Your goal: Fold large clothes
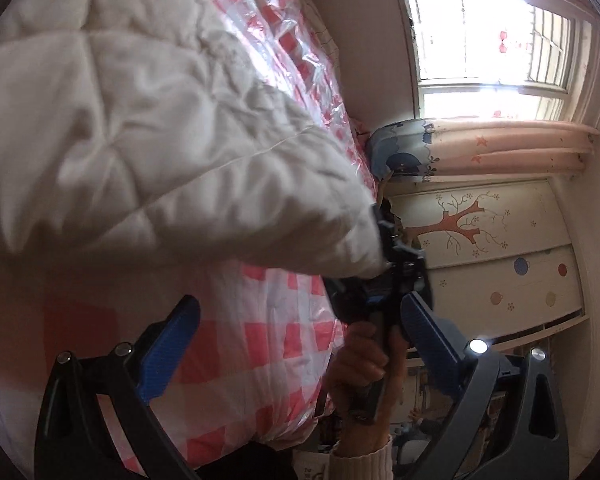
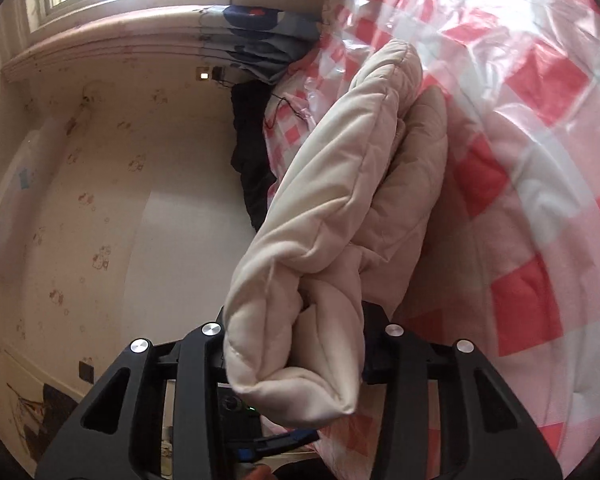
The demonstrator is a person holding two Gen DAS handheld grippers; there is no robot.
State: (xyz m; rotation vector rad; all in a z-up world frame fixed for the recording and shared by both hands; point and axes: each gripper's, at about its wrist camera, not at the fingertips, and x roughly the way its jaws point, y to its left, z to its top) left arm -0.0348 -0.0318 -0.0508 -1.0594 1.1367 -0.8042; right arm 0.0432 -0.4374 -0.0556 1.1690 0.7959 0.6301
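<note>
Pinching cream quilted garment (image 2: 340, 208): right claw (image 2: 296, 344), near-level | left claw (image 1: 296, 344): spread, empty

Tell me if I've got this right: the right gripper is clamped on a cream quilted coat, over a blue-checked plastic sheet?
Not quite: the plastic sheet is red-and-white checked, not blue, as the right wrist view shows. The right gripper is clamped on the cream quilted coat.

The right hand-held gripper (image 2: 296, 344) clamps a folded cream quilted garment (image 2: 340, 216), which stretches ahead of it over a red-checked, plastic-covered bed (image 2: 540, 160).
</note>
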